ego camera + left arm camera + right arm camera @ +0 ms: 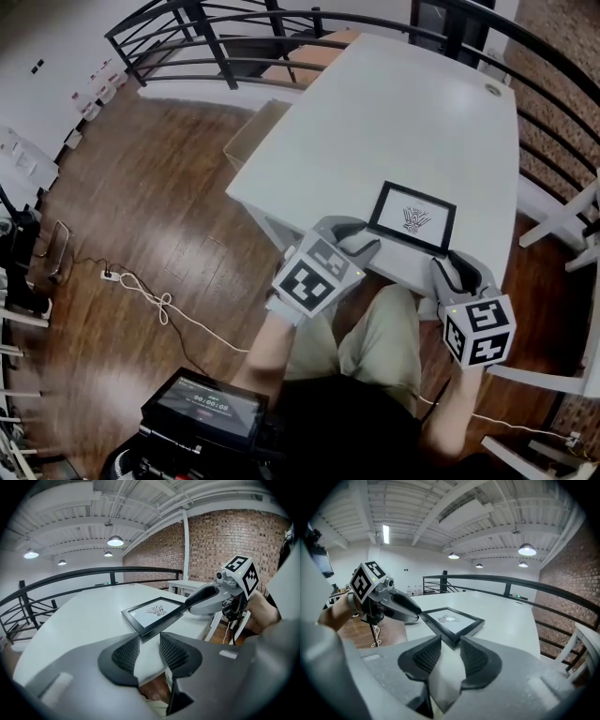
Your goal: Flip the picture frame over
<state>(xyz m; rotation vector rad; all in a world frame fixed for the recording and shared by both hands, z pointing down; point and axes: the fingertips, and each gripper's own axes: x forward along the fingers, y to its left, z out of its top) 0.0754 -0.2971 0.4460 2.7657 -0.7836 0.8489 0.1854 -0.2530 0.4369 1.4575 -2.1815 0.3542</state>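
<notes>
A black picture frame (412, 218) with a white print lies face up on the white table (394, 112), near its front edge. My left gripper (361, 242) is at the frame's near left corner. In the left gripper view the jaws (149, 637) stand apart, with that corner of the frame (152, 611) just at their tips and no pad pressing on it. My right gripper (455, 272) is at the near right corner. Its jaws (451, 641) are also apart, and the frame's corner (450, 619) lies right before them.
A black railing (225, 28) curves round the table's far side. A white chair (562, 225) stands at the right. The person's knees (375, 337) are below the table's front edge. A screen (202, 408) and a cable (141, 291) are on the wooden floor at the left.
</notes>
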